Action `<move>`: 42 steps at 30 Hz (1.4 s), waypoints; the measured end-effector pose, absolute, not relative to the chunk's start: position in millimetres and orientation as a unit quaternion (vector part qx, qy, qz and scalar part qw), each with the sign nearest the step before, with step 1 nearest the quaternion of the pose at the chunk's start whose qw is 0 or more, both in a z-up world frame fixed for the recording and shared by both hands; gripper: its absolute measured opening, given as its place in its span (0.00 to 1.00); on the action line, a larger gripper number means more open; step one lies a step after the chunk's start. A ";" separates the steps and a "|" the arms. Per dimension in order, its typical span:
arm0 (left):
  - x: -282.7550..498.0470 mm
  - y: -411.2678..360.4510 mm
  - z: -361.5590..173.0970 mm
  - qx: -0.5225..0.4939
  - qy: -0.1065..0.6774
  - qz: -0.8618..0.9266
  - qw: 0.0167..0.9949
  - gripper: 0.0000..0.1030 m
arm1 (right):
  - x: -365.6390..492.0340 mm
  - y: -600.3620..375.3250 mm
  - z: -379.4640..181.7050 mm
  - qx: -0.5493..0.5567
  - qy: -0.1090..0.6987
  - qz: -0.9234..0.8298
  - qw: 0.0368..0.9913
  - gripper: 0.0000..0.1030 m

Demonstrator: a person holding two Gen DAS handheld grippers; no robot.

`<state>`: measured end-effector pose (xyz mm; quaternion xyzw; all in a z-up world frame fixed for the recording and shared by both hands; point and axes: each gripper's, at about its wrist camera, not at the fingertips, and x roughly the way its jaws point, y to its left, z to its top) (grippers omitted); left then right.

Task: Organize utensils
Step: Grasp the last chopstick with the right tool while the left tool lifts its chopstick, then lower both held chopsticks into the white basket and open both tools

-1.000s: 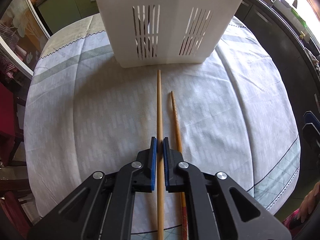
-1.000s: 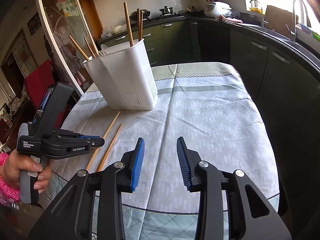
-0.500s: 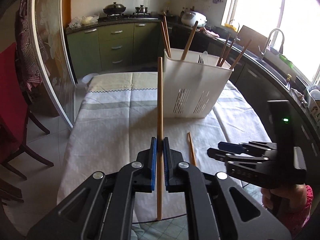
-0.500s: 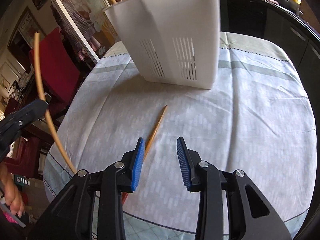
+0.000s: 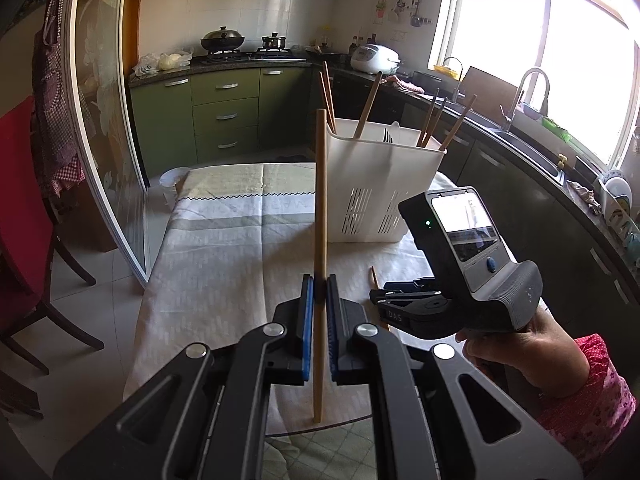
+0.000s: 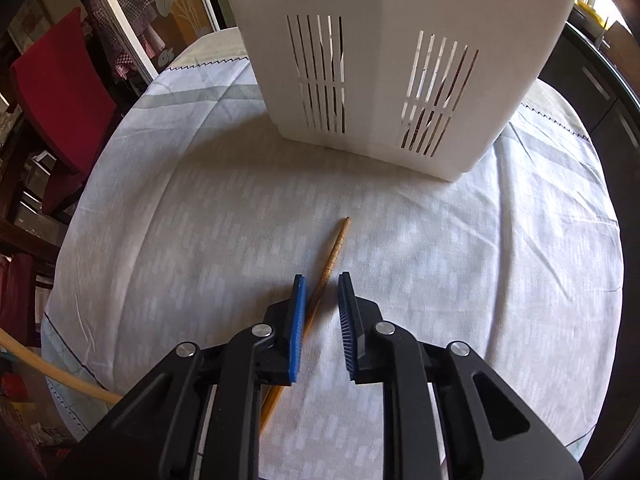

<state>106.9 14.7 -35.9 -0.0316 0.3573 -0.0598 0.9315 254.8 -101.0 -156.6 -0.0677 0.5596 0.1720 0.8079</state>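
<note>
Kitchen tabletop (image 6: 500, 280) under a pale cloth, white holder (image 6: 392, 60) standing at the far side. Your left tongs (image 5: 320, 292) are clenched on a chopstick (image 5: 320, 200), held upright, near the holder. Right tongs (image 6: 322, 300) have just been closing around the second chopstick (image 6: 334, 250) lying flat on the cloth; left pad touches it, right pad doesn't yet, so nothing is gripped. Centre the stick between the pads, press low, squeeze fully before lifting. Then drop both into the holder with the other chopsticks.
</note>
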 end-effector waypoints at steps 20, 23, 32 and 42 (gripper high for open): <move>97.0 10.0 -26.8 -0.019 0.348 -0.057 0.935 0.06 | 191.3 -160.4 -48.9 0.020 0.398 0.245 0.884 0.06; 95.3 9.3 -26.3 -0.019 0.349 -0.056 0.935 0.06 | 169.4 -178.6 -32.6 0.026 0.358 0.245 0.901 0.06; 87.5 6.2 -18.5 -0.015 0.341 -0.054 0.938 0.06 | 104.4 -210.7 0.3 0.007 0.267 0.246 0.932 0.06; 83.5 4.1 -14.0 -0.009 0.337 -0.054 0.940 0.06 | 95.4 -211.7 1.8 0.003 0.260 0.245 0.934 0.06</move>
